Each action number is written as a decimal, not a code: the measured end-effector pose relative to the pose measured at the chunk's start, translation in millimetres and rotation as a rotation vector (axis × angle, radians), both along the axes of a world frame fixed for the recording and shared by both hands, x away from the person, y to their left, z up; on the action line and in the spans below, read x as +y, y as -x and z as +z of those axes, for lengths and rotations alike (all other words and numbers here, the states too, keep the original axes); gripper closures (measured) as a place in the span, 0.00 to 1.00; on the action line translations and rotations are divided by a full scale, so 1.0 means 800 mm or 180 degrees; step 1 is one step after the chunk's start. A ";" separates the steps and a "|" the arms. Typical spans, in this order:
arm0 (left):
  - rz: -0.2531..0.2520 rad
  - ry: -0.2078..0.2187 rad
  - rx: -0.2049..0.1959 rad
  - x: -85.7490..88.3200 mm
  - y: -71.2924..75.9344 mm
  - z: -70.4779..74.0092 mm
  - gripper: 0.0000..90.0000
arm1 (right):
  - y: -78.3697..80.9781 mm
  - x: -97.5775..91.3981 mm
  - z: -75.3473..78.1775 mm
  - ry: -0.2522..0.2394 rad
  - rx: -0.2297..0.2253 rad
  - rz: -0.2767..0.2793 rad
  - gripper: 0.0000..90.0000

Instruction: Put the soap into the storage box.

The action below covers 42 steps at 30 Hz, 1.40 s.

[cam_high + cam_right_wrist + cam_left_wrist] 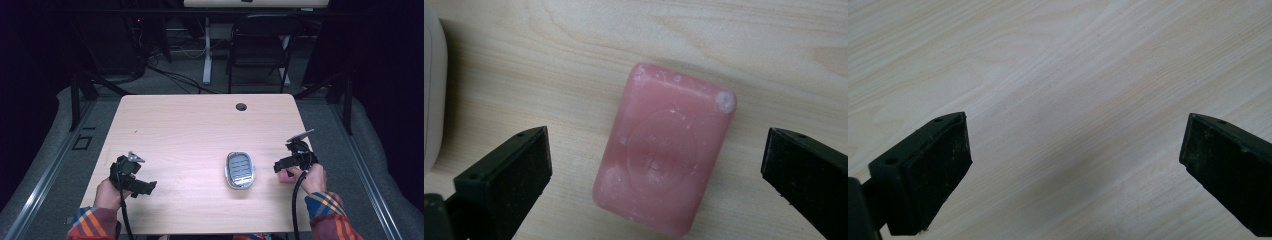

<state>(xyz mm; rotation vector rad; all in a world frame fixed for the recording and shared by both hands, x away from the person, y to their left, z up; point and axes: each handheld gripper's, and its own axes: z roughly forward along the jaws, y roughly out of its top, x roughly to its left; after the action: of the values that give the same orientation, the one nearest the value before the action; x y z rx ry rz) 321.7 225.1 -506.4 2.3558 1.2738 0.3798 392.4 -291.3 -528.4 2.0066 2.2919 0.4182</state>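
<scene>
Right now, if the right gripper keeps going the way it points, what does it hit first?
Likely the pink soap bar: it lies flat on the table between the open right gripper jaws, untouched. Depth is unclear.

A light wooden table (200,130) stands on grey carpet floor (50,145). Behind the table there is a black folding chair (260,45) and a white desk leg (207,50), with cables (175,77) lying nearby. The surroundings are dark.
</scene>
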 end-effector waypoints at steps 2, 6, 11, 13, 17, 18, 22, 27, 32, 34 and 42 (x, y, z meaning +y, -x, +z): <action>-0.0002 0.0001 0.0000 0.000 0.000 0.000 0.00 | -0.001 0.000 -0.001 -0.0003 0.0040 0.0051 0.02; 0.0000 0.0004 -0.0013 0.000 0.000 0.000 0.00 | -0.003 0.000 -0.005 0.0025 0.0095 0.0015 0.09; -0.0001 0.0005 -0.0003 0.000 0.000 0.000 0.00 | -0.003 -0.002 -0.008 0.0020 0.0110 -0.0037 0.17; 0.0000 0.0005 -0.0011 0.000 0.000 0.000 0.00 | -0.004 -0.003 -0.007 0.0035 0.0167 -0.0008 0.18; 0.0000 0.0002 -0.0009 0.000 0.000 0.000 0.00 | -0.004 -0.003 -0.011 0.0054 0.0149 -0.0029 0.23; 0.0000 -0.0001 -0.0010 0.000 0.000 0.000 0.00 | -0.004 -0.003 -0.011 0.0034 0.0128 -0.0058 0.26; -0.0001 0.0001 -0.0007 0.000 0.000 0.000 0.00 | -0.005 -0.004 -0.012 0.0034 0.0187 -0.0033 0.30; -0.0003 -0.0002 -0.0004 0.000 0.000 0.000 0.00 | -0.005 -0.005 -0.014 -0.0005 0.0196 -0.0039 0.33; -0.0007 -0.0005 -0.0001 0.000 0.000 0.000 0.00 | -0.006 -0.007 -0.015 0.0025 0.0265 0.0007 0.38; -0.0004 -0.0004 -0.0002 0.000 0.000 0.000 0.00 | -0.006 -0.005 -0.017 0.0009 0.0243 -0.0038 0.39; -0.0006 -0.0007 0.0003 0.000 0.000 0.000 0.00 | -0.007 -0.005 -0.018 0.0087 0.0269 0.0076 0.40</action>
<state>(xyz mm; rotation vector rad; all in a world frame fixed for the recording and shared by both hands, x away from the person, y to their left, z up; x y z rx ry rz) 321.7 224.7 -506.7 2.3591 1.2720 0.3797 397.6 -295.5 -542.5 2.0236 2.3590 0.3075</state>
